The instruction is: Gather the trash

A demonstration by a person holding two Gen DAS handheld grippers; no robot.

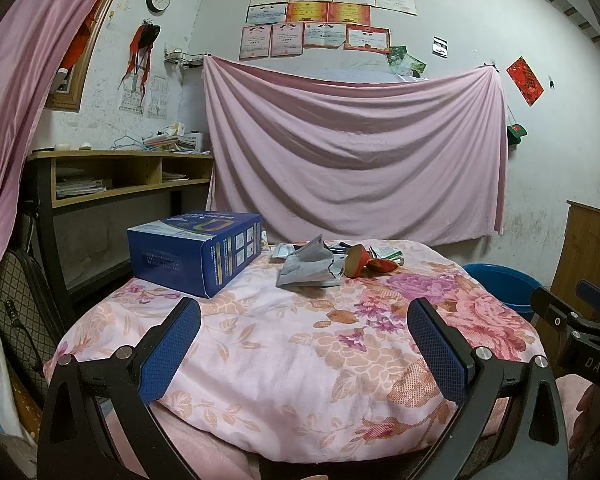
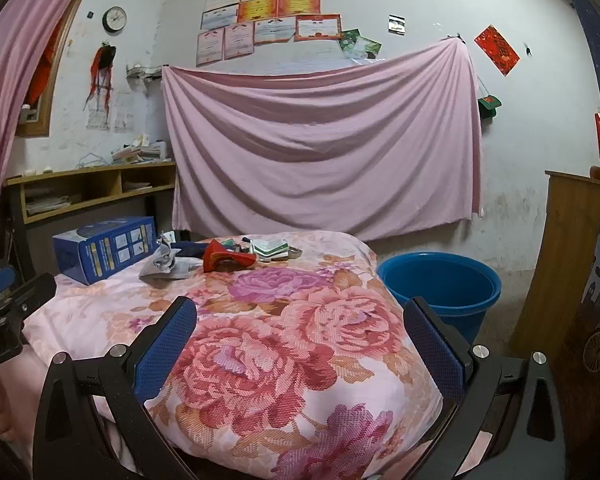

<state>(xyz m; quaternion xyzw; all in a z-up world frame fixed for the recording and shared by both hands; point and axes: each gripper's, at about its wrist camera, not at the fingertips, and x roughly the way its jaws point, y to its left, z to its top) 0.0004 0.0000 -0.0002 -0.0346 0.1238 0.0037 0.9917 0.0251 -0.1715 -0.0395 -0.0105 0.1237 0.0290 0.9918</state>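
Note:
A pile of trash lies at the far side of the floral quilt [image 1: 284, 344]: a crumpled grey wrapper [image 1: 308, 268], a red wrapper [image 1: 360, 262] and green-white packets [image 1: 388, 256]. The right wrist view shows the grey wrapper [image 2: 164, 266], the red wrapper [image 2: 224, 260] and the packets [image 2: 270, 250] too. A blue bucket [image 2: 440, 292] stands on the floor right of the quilt; it also shows in the left wrist view [image 1: 500, 284]. My left gripper [image 1: 304, 316] is open and empty over the near quilt. My right gripper [image 2: 300, 316] is open and empty, well short of the trash.
A blue cardboard box [image 1: 196, 252] sits on the quilt left of the trash, also in the right wrist view [image 2: 104, 246]. A wooden desk [image 1: 120, 172] stands at the left wall, a pink sheet [image 1: 356, 152] hangs behind, and a wooden cabinet [image 2: 560, 264] stands right.

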